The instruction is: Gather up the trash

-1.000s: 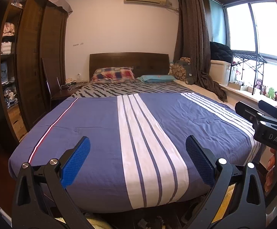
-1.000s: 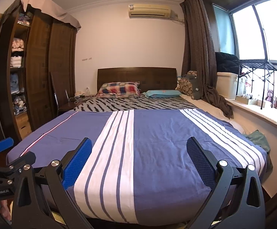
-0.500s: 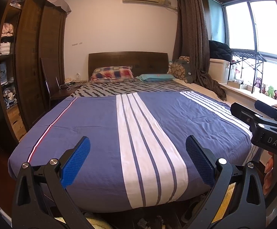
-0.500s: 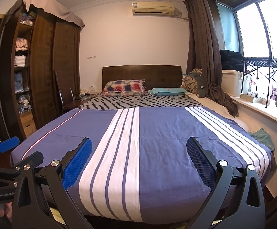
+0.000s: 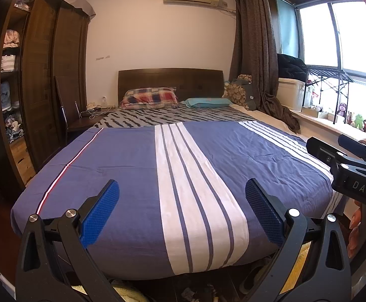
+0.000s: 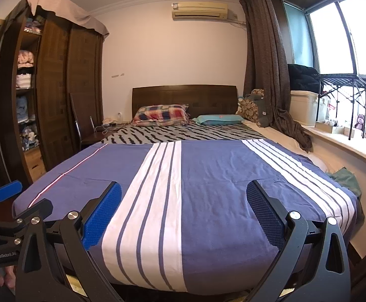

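No trash shows on the bed in either view. My left gripper [image 5: 181,211] is open and empty, held at the foot of a bed with a blue and white striped cover [image 5: 132,166]. My right gripper [image 6: 184,214] is open and empty, also at the foot of the bed [image 6: 208,176], to the right of the left one. The right gripper shows at the right edge of the left wrist view [image 5: 339,151]. The left gripper shows at the left edge of the right wrist view [image 6: 19,200]. Small bits of clutter [image 5: 190,293] lie on the floor under the bed's foot; what they are I cannot tell.
A dark wooden wardrobe [image 5: 44,75] with open shelves stands at the left. Pillows [image 5: 150,98] lie by the headboard. A chair [image 5: 64,115] and nightstand are left of the bed. A window ledge [image 6: 346,143] with toys, a white bin and a rack runs along the right.
Both views have shifted slightly: the grippers rose a little and tilted, so the bed sits lower in frame. Both grippers stay open and empty.
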